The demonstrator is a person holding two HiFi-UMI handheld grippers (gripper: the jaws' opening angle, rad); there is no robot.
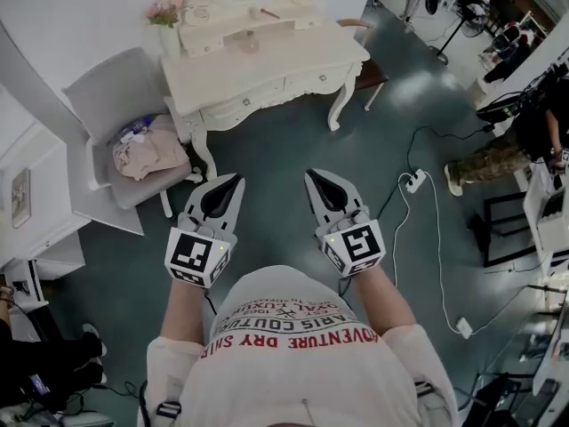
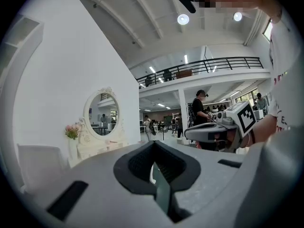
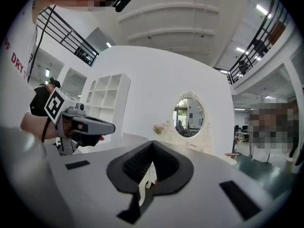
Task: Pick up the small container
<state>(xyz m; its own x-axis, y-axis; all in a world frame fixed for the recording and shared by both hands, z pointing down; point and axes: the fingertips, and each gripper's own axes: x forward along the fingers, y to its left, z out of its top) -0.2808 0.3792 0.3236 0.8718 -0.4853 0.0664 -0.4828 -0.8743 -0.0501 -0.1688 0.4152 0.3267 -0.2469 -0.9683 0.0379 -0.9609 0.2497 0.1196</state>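
Observation:
The cream dressing table (image 1: 293, 60) stands ahead of me, with an oval mirror (image 2: 101, 114) and pink flowers (image 1: 164, 9) on it. A small round pinkish container (image 1: 249, 44) sits on its top near the middle; it is too small to make out in either gripper view. My left gripper (image 1: 234, 182) and right gripper (image 1: 312, 177) hover side by side at waist height over the teal floor, well short of the table. Both point at the table with their jaws shut and nothing between them. From the left gripper view the right gripper (image 2: 190, 133) shows at the right.
A white chair (image 1: 107, 92) with a heap of clothes (image 1: 147, 149) stands left of the table, and a brown stool (image 1: 369, 74) stands at its right end. A power strip (image 1: 413, 181) and white cables lie on the floor to my right. A person's leg (image 1: 484, 163) is at the far right.

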